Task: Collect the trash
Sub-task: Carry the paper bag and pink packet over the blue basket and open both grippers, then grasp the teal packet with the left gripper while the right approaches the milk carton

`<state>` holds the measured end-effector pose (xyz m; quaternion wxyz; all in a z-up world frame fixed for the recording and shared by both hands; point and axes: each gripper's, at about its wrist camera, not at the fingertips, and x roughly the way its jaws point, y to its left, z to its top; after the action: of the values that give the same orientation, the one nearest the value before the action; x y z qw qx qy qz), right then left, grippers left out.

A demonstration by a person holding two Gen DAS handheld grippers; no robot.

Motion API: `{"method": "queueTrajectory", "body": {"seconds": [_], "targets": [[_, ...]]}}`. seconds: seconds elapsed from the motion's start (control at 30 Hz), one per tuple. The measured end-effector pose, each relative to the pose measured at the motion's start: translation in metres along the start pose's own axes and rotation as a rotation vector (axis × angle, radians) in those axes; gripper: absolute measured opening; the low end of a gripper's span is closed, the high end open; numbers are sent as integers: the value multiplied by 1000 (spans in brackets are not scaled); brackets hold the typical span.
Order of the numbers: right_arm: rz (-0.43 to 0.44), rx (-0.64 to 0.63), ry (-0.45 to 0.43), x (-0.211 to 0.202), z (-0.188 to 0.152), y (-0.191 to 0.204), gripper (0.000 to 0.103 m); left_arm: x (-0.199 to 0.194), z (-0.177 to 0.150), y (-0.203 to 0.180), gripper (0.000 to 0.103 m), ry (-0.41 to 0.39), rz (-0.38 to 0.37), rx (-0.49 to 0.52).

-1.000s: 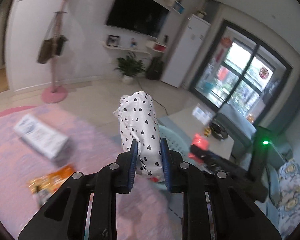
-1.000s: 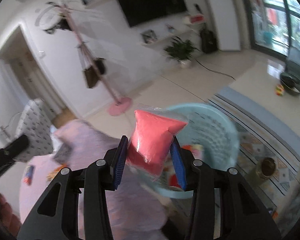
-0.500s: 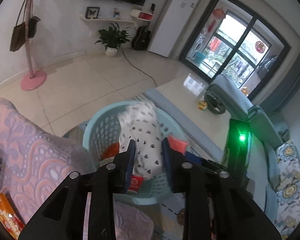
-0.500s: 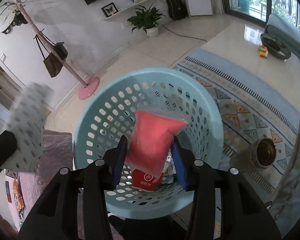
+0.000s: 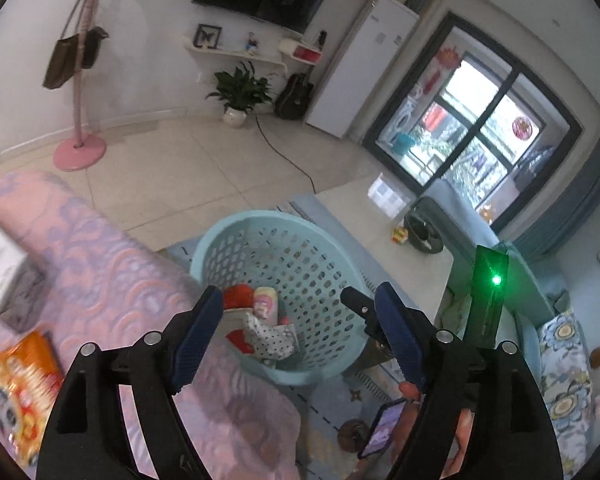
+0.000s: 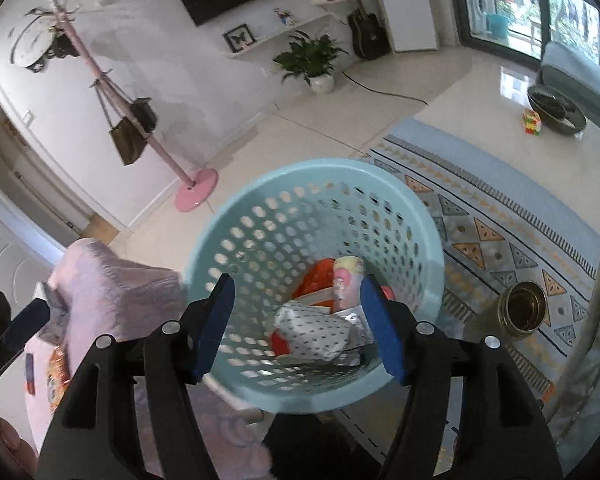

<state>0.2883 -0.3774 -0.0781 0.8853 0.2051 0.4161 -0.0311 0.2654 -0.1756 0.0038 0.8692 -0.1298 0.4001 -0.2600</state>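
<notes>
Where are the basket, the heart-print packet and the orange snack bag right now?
basket (image 6: 236, 204): right wrist view, on its pale blue rim.
heart-print packet (image 6: 312, 330): right wrist view, middle of the white wrapper lying inside the basket.
orange snack bag (image 5: 18, 380): left wrist view, its printed face, on the pink cover.

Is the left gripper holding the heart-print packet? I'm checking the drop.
No. The left gripper has nothing between its opening fingers; the heart-print packet lies inside the blue basket.

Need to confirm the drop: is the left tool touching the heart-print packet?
Apart. The left wrist view shows the left tool opening with nothing between its fingers; the heart-print packet lies down inside the blue basket.
</notes>
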Motion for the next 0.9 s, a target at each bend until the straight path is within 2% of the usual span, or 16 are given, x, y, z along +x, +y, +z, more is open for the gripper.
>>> {"method": "queueTrajectory", "body": {"seconds": [0.1,0.23,0.33,0.5,0.6,0.67,0.8,0.9], "targets": [[25,-35,-34,-22,-2,20,63,-31,-5,6,77,-53,15,-4],[60,-70,-77,-47,-8,46,68,-80,-22,16,84,-132,71,-7],[97,-94,-91,-59,-16,69,69,-120,-43,38,86,-204,127,-59],[152,-172,-92,-72,-34,113,72,-165,-71,70,86,-253,181,-130],[169,-239,-102,-79,-45,141,73,-179,-89,82,86,-235,234,-115],[189,-279,-104,-83,-53,159,73,-180,-97,89,86,-206,236,-98],[231,-347,-118,-87,-65,189,77,-164,-115,96,86,-102,230,-68],[282,-435,-144,-89,-69,213,80,-149,-123,100,84,-54,241,-50]]}}
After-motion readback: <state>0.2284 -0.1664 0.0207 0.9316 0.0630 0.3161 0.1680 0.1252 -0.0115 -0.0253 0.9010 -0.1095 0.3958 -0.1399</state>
